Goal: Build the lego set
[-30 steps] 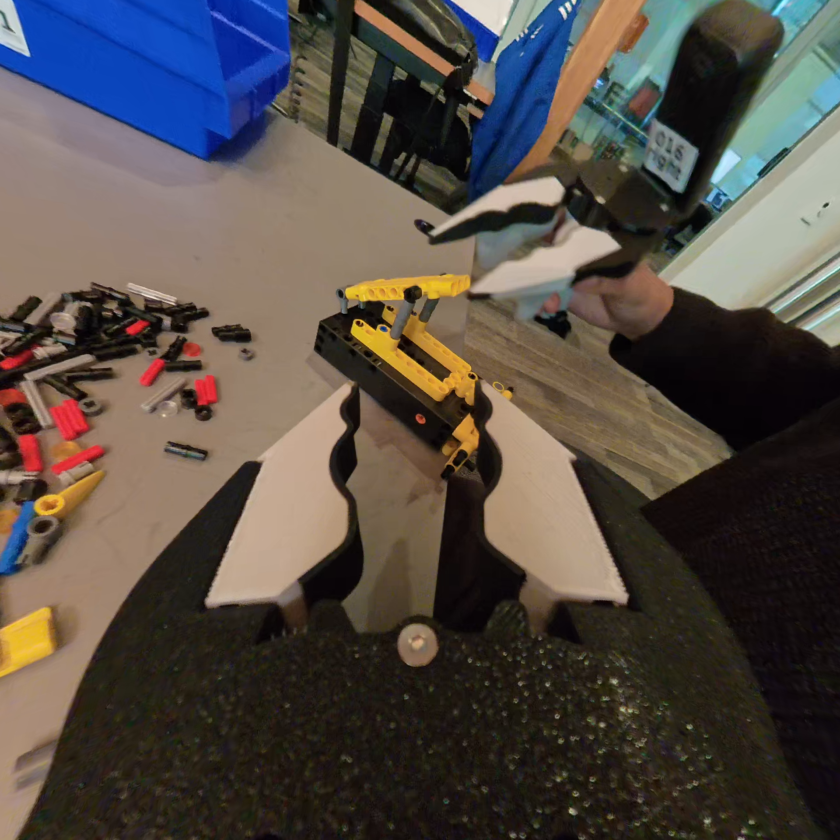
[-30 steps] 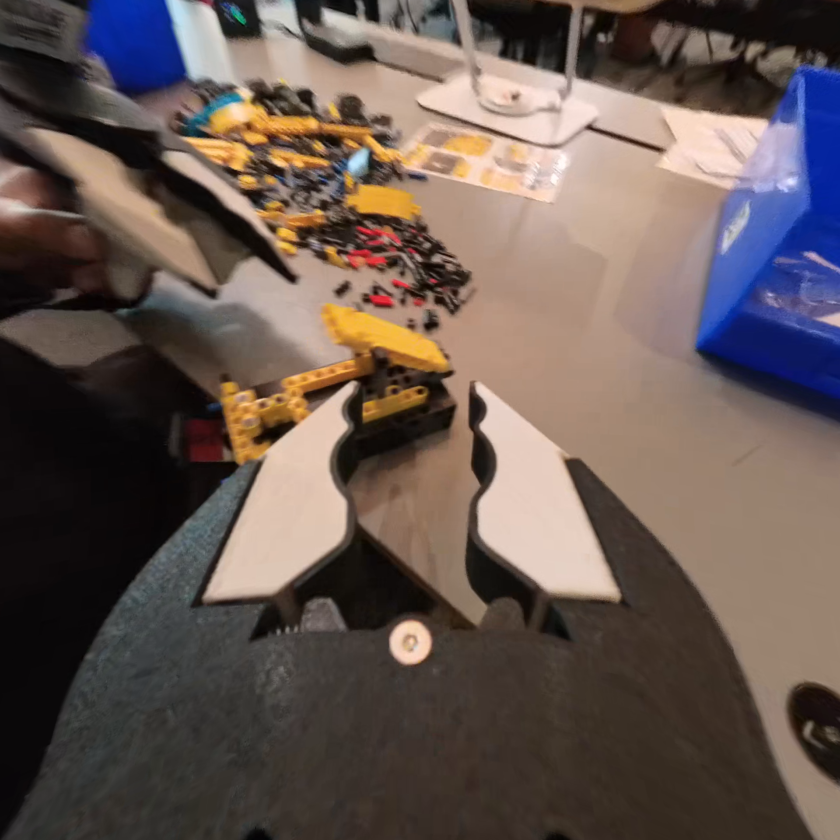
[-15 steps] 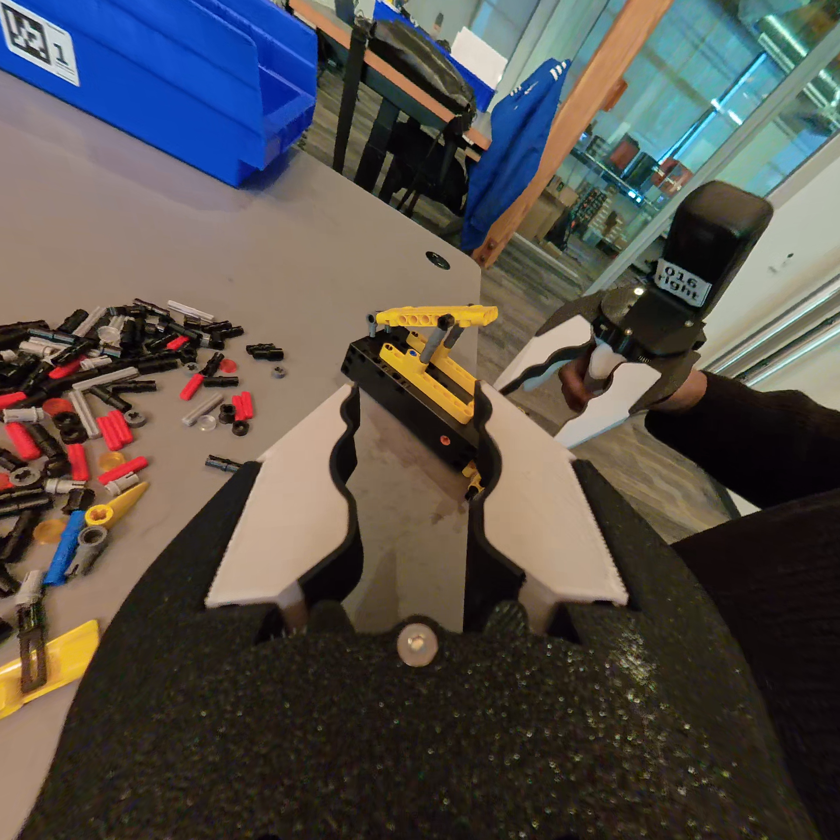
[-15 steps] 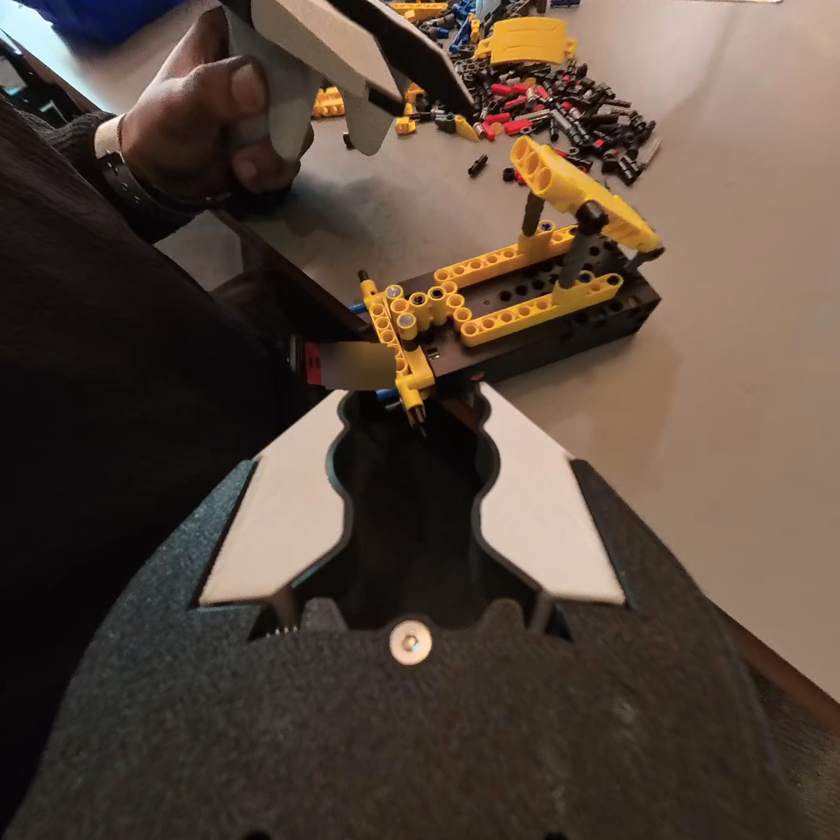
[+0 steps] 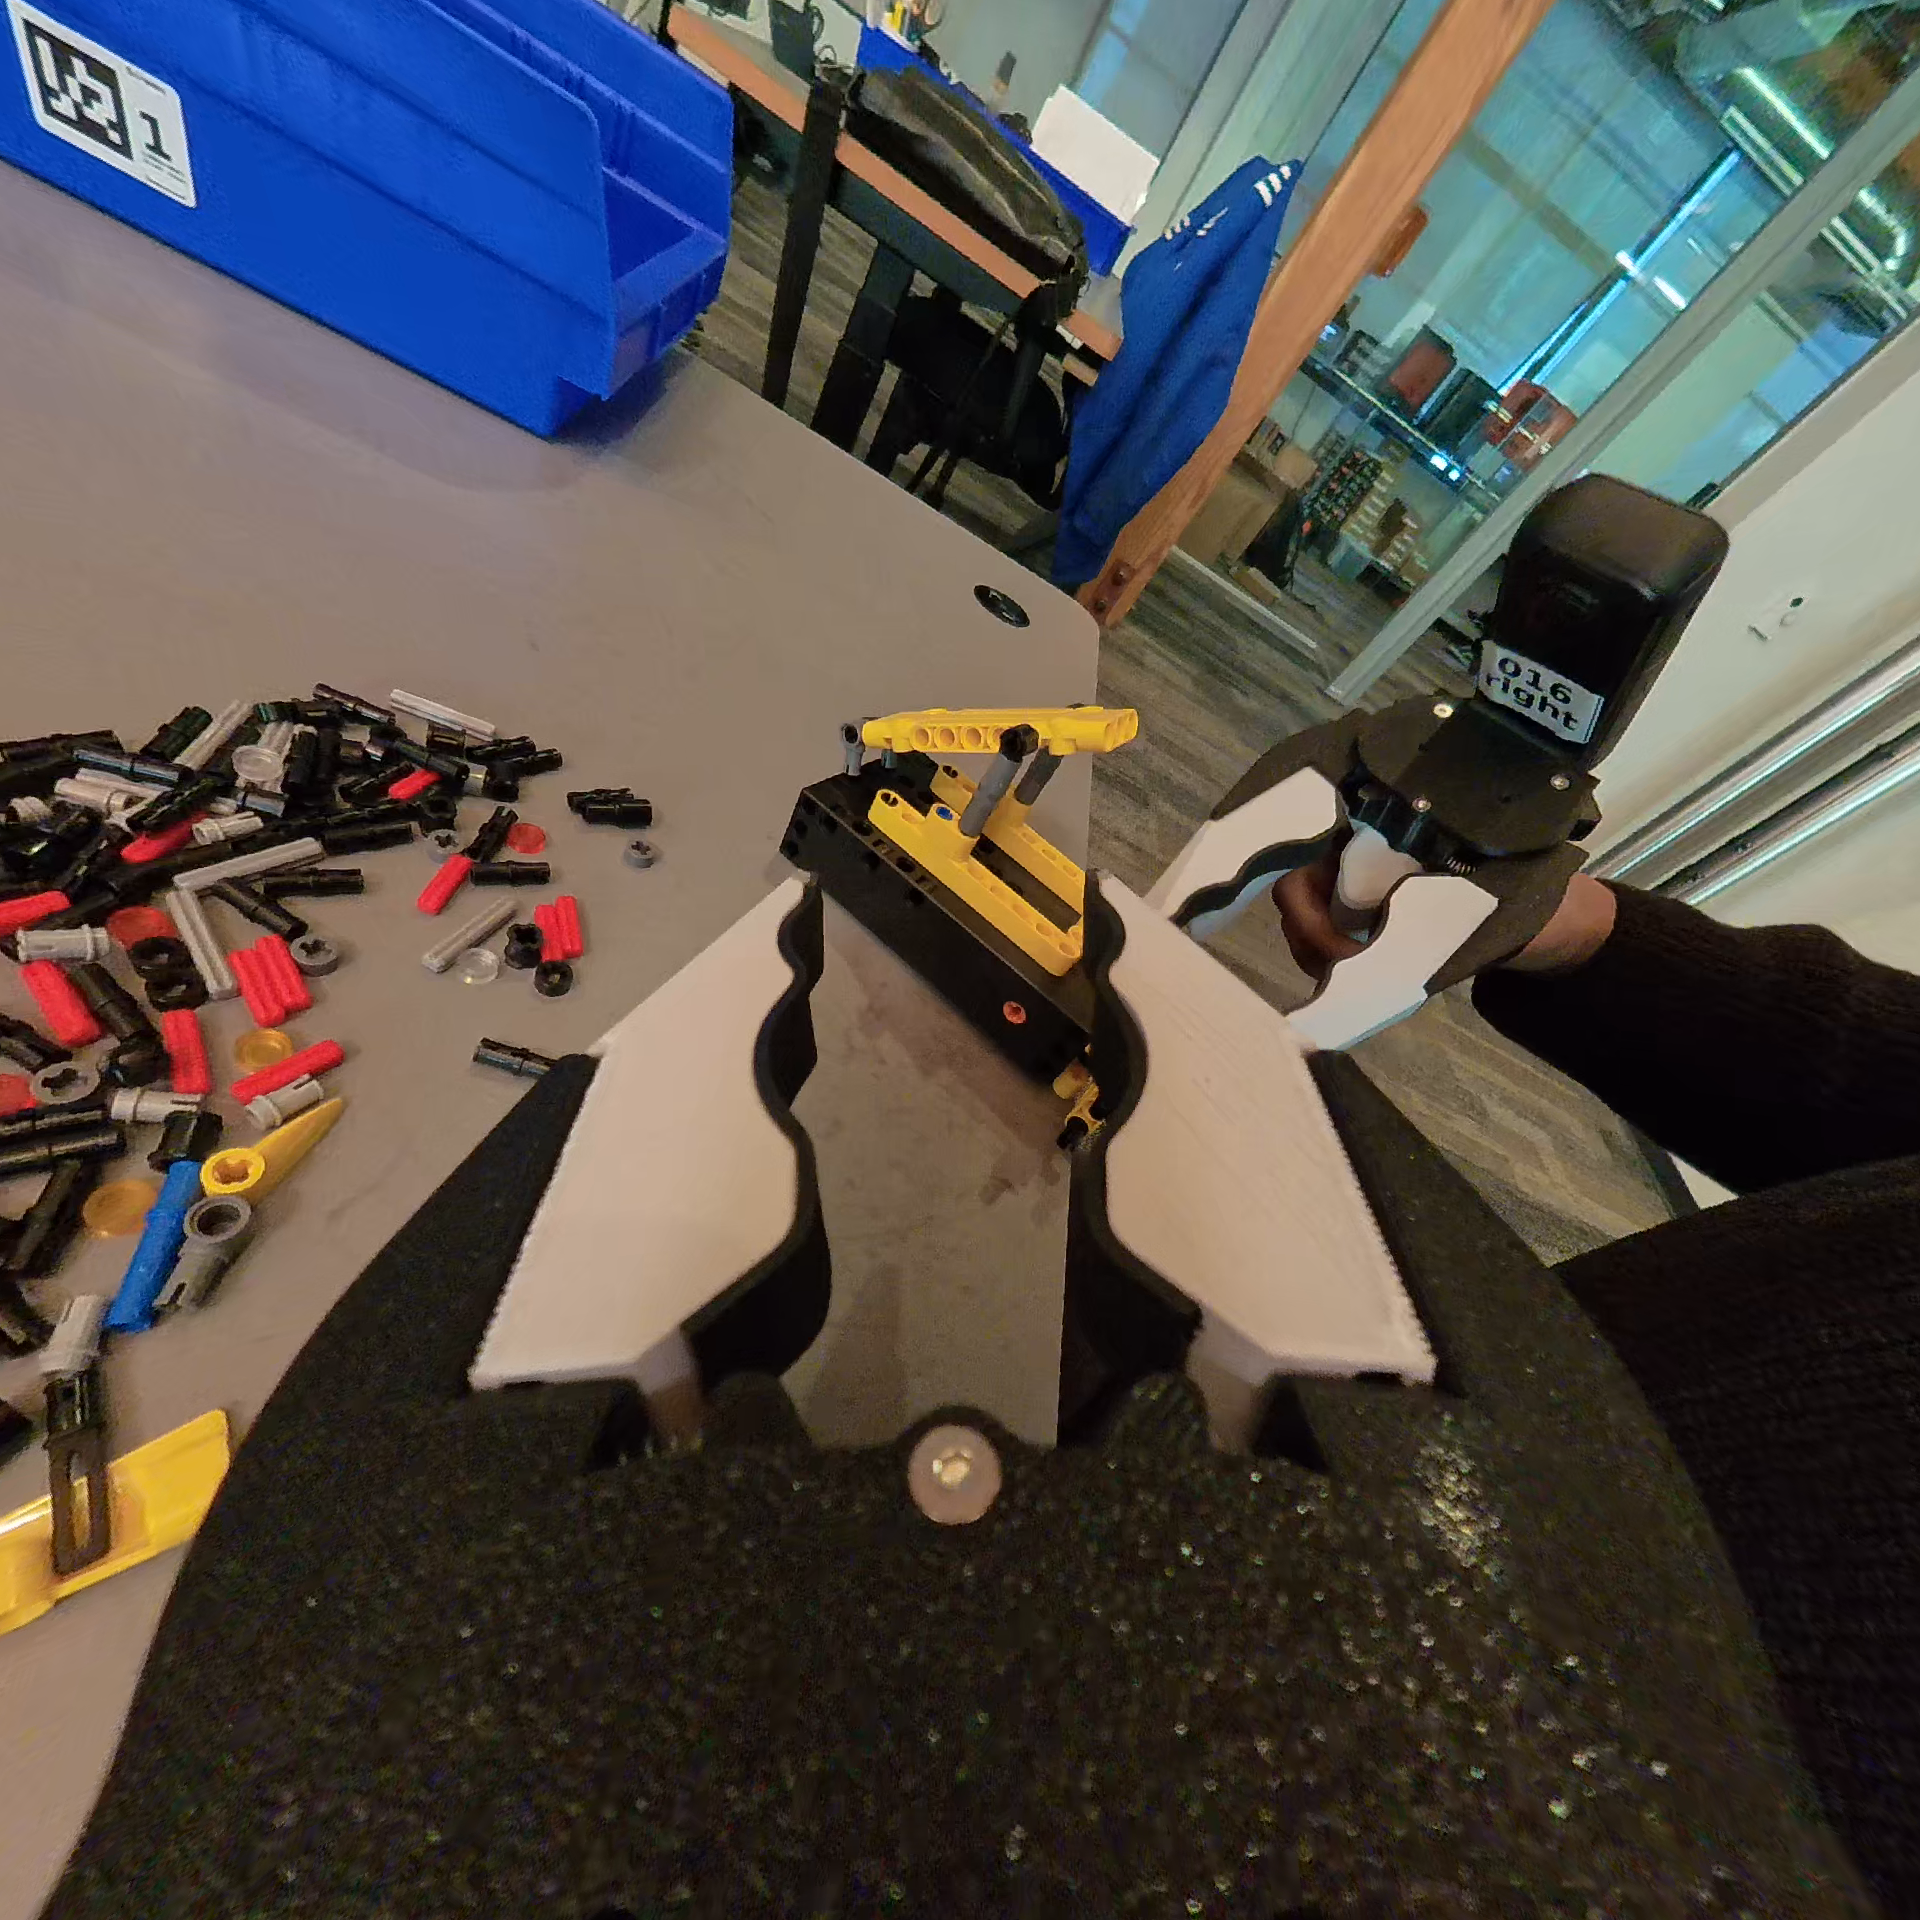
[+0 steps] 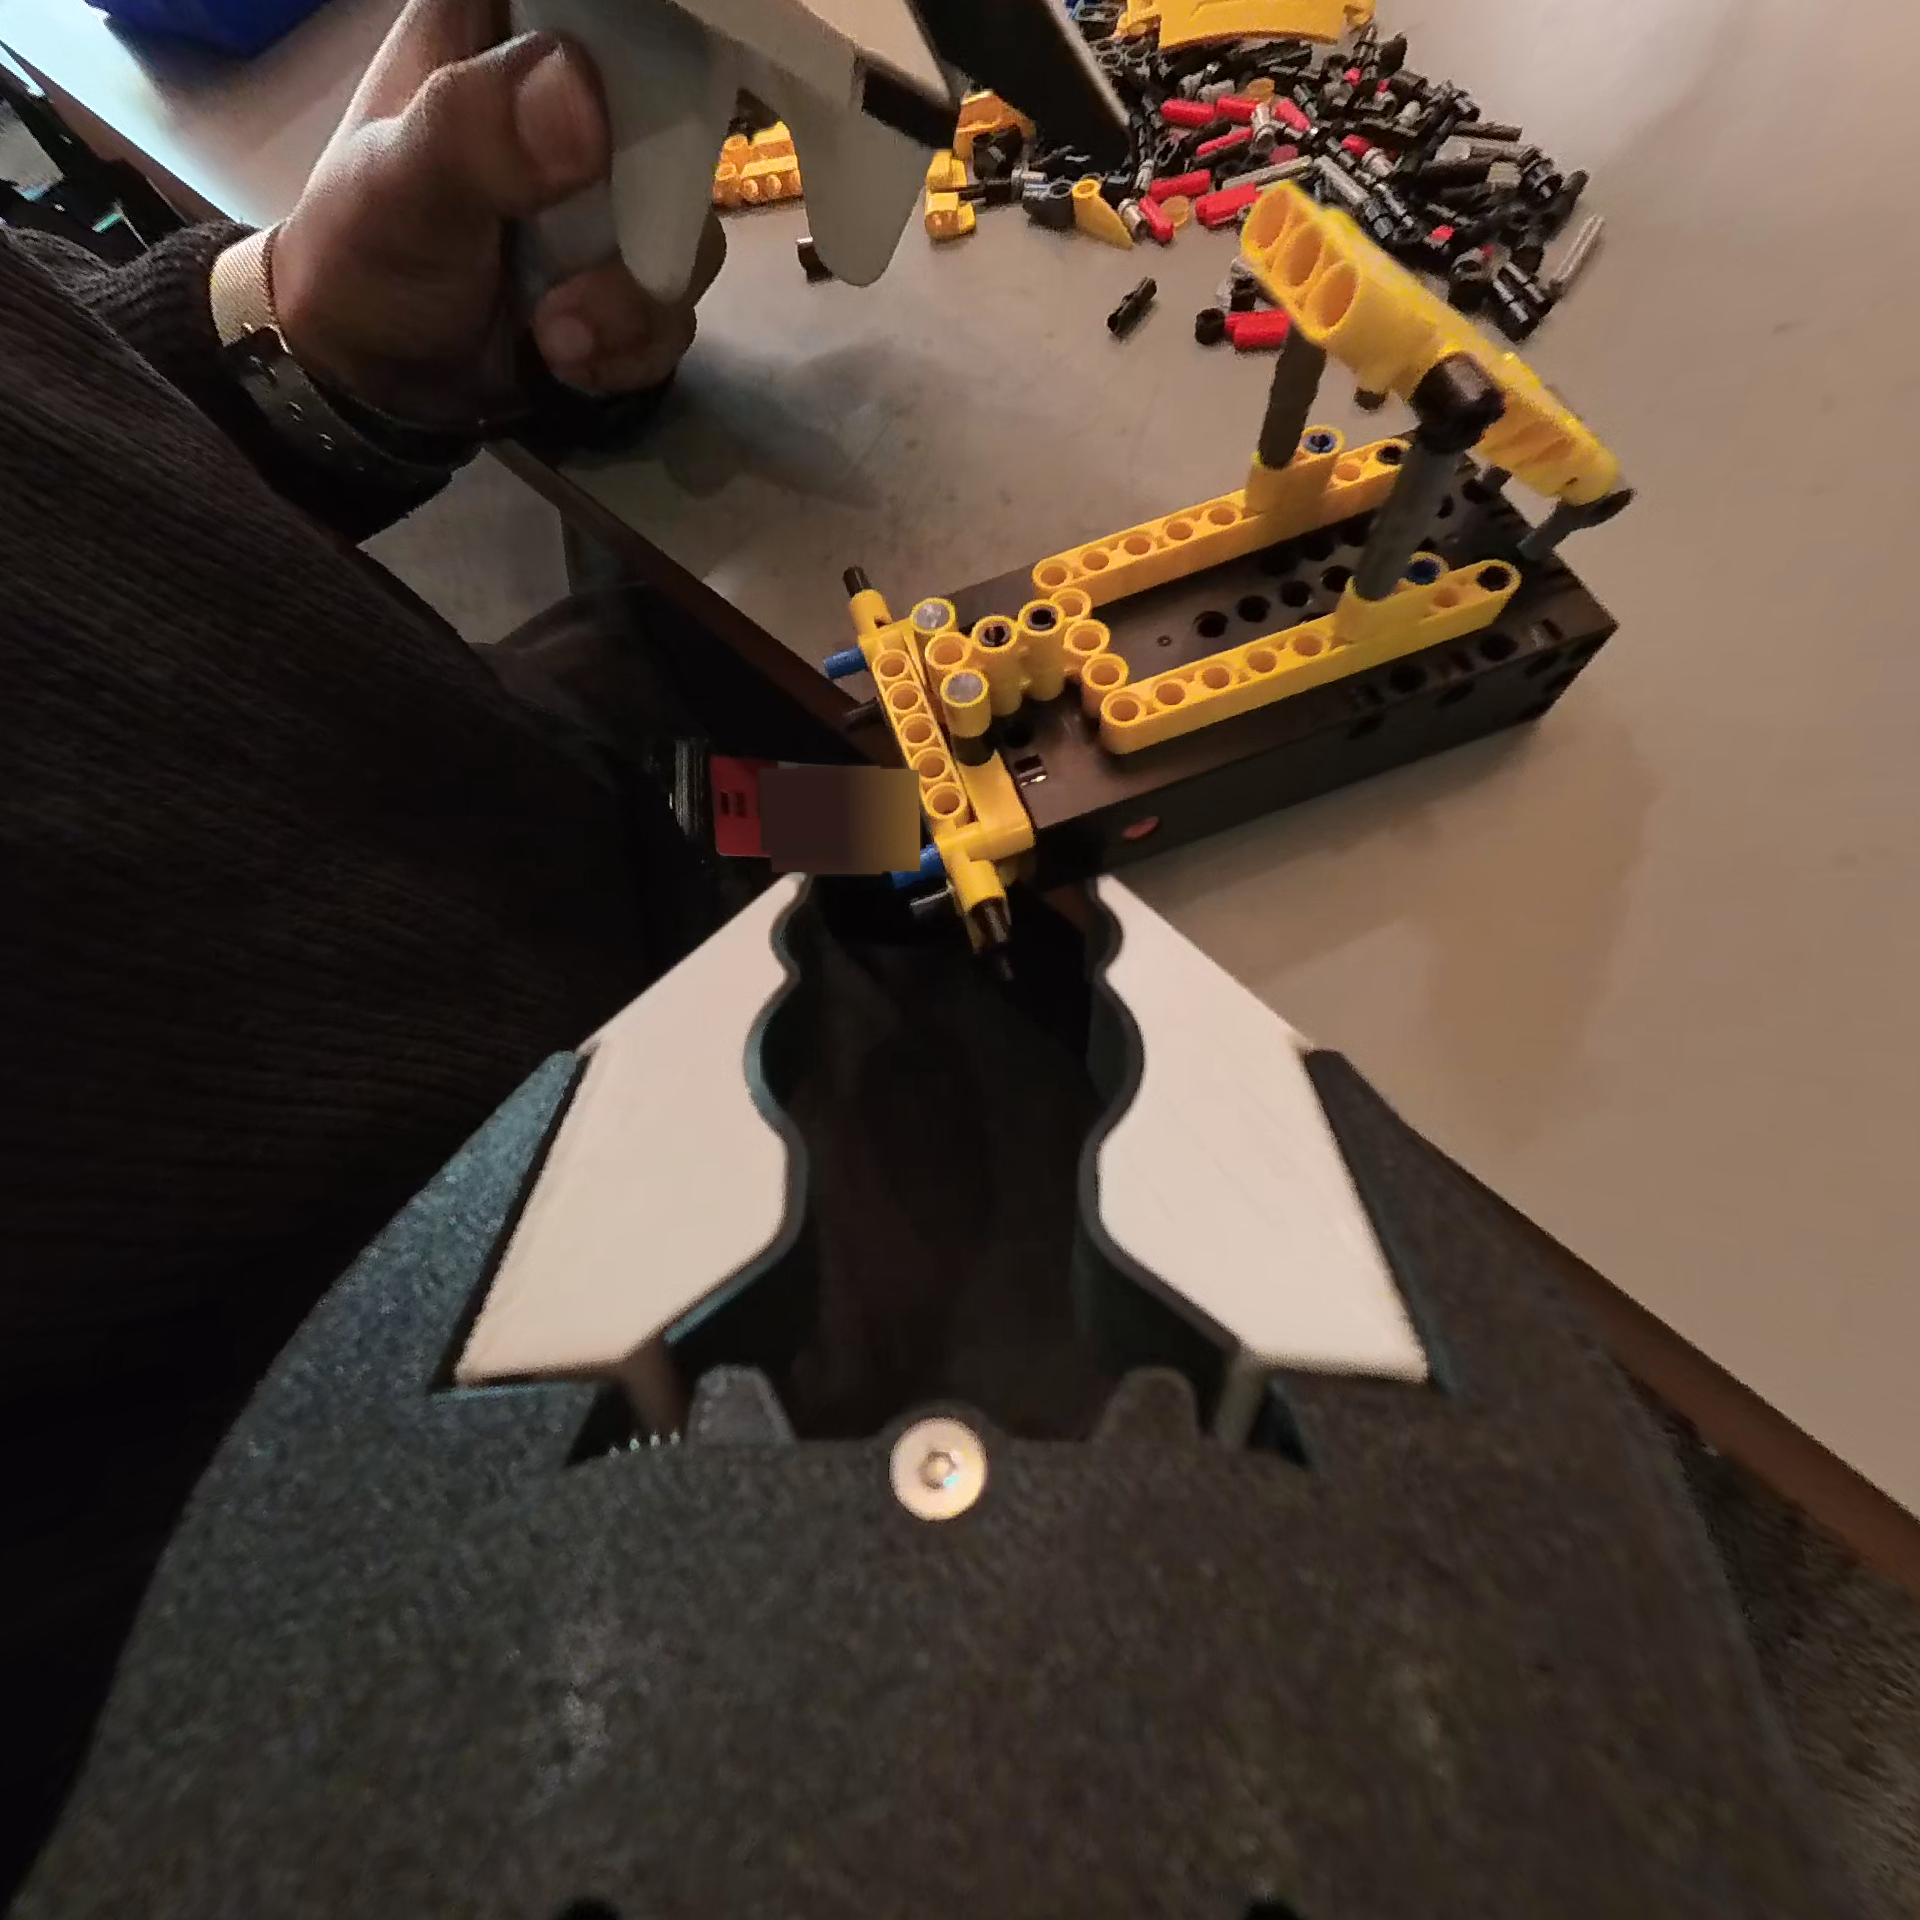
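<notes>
Jaws apart on both your left gripper [image 5: 951, 997] and right gripper [image 6: 951, 971], empty; the brick model [image 6: 1247, 665] overhangs the table [image 6: 1507, 987] edge, where a nudge could tip it off.

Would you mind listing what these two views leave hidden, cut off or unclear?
- Left wrist view: the near end of the brick model is hidden behind the left gripper.
- Left wrist view: the loose parts run off the left edge.
- Right wrist view: the left gripper is cut off by the top edge, so its jaws cannot be judged there.
- Right wrist view: a mosaic patch covers the red tag.
</notes>
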Available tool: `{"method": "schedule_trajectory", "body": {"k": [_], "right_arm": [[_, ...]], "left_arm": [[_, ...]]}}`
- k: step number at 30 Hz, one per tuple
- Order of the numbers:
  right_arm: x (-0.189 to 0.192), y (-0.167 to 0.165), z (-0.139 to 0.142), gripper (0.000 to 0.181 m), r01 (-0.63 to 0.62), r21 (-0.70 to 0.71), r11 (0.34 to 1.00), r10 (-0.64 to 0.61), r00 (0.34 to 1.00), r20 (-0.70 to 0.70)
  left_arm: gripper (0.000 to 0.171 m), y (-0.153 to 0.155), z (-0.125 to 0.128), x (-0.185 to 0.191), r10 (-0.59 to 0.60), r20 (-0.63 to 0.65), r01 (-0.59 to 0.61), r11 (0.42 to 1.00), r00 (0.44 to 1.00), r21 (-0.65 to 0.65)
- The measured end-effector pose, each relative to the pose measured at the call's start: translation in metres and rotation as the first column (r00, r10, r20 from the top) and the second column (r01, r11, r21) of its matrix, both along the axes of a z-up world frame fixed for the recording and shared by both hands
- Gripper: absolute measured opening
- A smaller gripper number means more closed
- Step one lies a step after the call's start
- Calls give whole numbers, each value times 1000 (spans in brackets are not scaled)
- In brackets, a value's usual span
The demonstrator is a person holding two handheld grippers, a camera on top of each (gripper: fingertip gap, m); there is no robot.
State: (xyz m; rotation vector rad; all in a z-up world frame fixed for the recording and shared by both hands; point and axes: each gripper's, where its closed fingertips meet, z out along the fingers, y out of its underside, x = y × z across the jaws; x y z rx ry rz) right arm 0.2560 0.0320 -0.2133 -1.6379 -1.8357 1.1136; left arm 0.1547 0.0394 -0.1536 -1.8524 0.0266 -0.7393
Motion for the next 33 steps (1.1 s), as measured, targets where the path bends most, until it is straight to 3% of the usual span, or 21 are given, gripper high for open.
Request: {"method": "schedule_trajectory", "body": {"k": [11,15,23,33], "right_arm": [[-14,-22,6,51,-63,-37,997,62,998,-32],[-22,-31,7,51,-86,-55,995,83,995,-50],[-40,-45,10,51,-119,-86,989,110,988,-105],[-54,-54,13,51,-151,-118,981,135,982,-135]], "left_arm": [[49,-4,6,-3,17,9,-18,999,1000,39],[49,-9,18,-12,87,-25,-83,987,996,135],[49,-12,24,-25,139,7,-139,976,990,170],[49,-18,35,-31,247,-116,-206,936,962,287]]}}
